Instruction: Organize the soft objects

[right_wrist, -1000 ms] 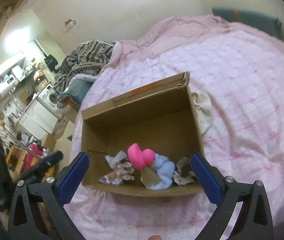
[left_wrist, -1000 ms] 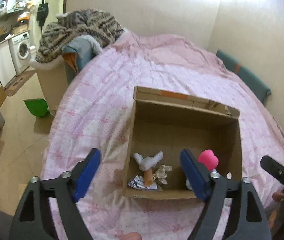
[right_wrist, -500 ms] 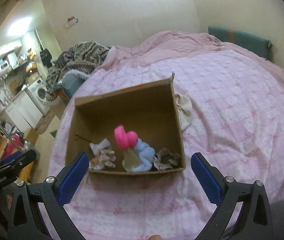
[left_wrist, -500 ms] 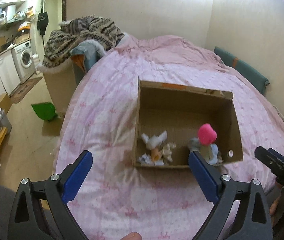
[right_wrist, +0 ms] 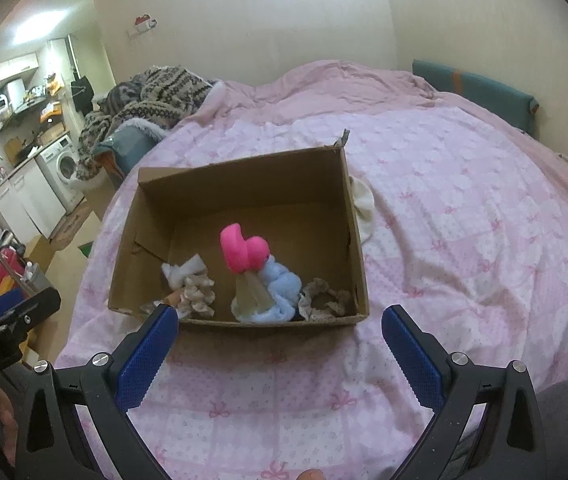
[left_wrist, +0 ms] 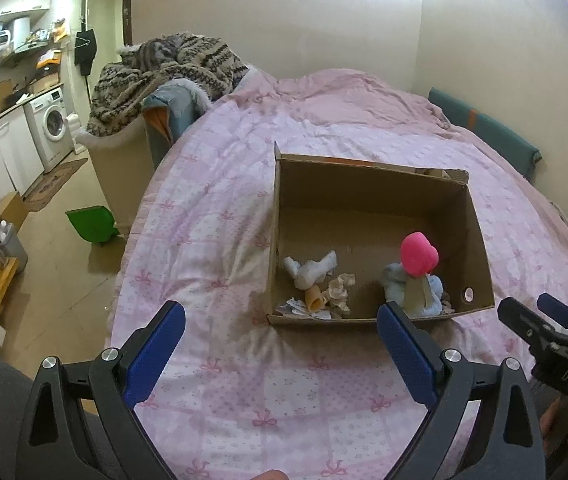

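Both tools spread empty, cream cloth [right_wrist: 363, 204] behind box [right_wrist: 357, 264] only in right view

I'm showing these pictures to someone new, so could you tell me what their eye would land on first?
Most likely the bright pink toy standing up inside the open cardboard box in the middle of the pink quilt, with a blue cloth bundled against it. After that, the two grippers at the bottom edge, left gripper and right gripper, both with blue-padded jaws wide open and empty, short of the box.
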Demonstrator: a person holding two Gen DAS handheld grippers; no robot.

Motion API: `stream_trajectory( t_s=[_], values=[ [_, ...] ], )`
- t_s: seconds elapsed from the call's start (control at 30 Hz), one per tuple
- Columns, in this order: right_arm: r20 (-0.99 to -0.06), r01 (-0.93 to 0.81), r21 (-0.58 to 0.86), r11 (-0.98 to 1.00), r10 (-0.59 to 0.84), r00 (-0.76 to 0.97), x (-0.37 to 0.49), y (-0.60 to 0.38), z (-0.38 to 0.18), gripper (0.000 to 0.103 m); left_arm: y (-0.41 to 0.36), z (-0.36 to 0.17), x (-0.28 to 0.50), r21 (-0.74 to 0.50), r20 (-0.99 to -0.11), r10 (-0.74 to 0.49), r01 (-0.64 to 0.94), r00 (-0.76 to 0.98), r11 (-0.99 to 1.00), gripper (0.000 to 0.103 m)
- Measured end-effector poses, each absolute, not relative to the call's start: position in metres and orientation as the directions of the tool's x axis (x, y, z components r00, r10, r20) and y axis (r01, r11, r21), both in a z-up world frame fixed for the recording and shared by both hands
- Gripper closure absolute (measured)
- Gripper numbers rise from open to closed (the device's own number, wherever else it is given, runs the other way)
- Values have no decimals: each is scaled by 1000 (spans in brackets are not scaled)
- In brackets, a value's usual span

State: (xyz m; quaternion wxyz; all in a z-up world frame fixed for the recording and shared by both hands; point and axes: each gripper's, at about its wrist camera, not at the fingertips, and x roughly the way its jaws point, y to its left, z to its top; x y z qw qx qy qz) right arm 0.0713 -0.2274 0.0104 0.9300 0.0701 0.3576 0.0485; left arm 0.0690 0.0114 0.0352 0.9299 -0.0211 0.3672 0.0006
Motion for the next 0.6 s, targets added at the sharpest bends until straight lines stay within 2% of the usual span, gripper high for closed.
stream_trajectory(
  t_s=[0.6],
  values=[
    [-664, -38, 121, 992, 109, 739, 75, -223, 6, 0, 10, 34, 71, -53, -686, -33, -5, 726, 999, 7]
  ],
)
